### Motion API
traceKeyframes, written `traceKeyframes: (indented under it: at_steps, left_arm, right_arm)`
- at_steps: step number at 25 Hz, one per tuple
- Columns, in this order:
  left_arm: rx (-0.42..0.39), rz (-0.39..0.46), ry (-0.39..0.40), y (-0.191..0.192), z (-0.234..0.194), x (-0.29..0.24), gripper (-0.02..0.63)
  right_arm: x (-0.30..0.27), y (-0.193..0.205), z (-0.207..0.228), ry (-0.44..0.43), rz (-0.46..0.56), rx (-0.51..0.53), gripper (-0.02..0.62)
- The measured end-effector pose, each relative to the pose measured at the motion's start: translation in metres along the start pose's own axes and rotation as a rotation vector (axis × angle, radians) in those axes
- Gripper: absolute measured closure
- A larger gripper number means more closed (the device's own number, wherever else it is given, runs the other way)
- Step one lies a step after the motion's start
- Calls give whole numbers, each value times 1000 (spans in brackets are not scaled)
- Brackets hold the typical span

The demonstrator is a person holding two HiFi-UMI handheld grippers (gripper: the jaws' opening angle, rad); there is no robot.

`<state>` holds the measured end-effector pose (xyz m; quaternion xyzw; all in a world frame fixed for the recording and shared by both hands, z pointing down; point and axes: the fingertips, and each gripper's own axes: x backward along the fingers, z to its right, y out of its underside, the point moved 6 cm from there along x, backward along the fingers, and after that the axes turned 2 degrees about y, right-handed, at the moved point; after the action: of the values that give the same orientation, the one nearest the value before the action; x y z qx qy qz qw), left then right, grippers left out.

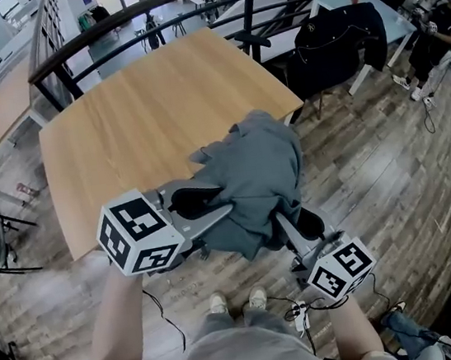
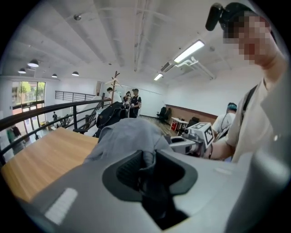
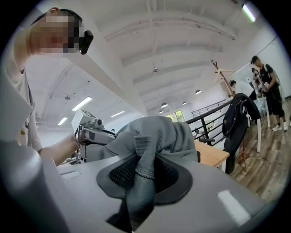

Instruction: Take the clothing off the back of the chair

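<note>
Fingers of the left gripper and right gripper are each pinching a fold of the grey clothing — grasp done, lift apparently remaining — as it is hanging bunched over the hidden chair back beside the wooden worktop.
</note>
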<state>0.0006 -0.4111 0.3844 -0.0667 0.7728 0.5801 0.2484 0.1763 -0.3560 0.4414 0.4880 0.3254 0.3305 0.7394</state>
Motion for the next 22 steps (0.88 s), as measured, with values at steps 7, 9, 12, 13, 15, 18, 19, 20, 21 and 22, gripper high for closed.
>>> traceKeyframes:
  at_steps: [7,9,12,13,15,18,19,20,21,22]
  left_arm:
    - [-120,54,-164,-6,9,-4,558]
    - [-137,71,-199,-7,15,-3,560]
    - [-178,99,-241,-11,23,0,561]
    - [-192,109,-256,-14,26,2,561]
    - [-213,133,-284,-20,31,11,562]
    - [-228,173,-310,-24,43,27,563]
    - [-232,187,-320,-25,48,32,562]
    - [-236,202,-331,-26,53,36,563]
    - [-238,218,-342,-27,58,40,563]
    - [-240,236,-354,-29,62,45,563]
  right_arm:
    - [13,-24,3,81,180,-4,541]
    - [18,-34,0,85,220,8,541]
    - [24,-49,-6,73,271,38,541]
    - [24,-54,-9,64,285,47,541]
    - [23,-64,-16,44,313,55,541]
    - [24,-79,-32,17,356,58,541]
    - [26,-84,-38,8,371,63,541]
    - [28,-89,-43,-1,386,70,541]
    - [30,-94,-48,-7,400,79,540]
    - [30,-99,-54,-12,414,90,540]
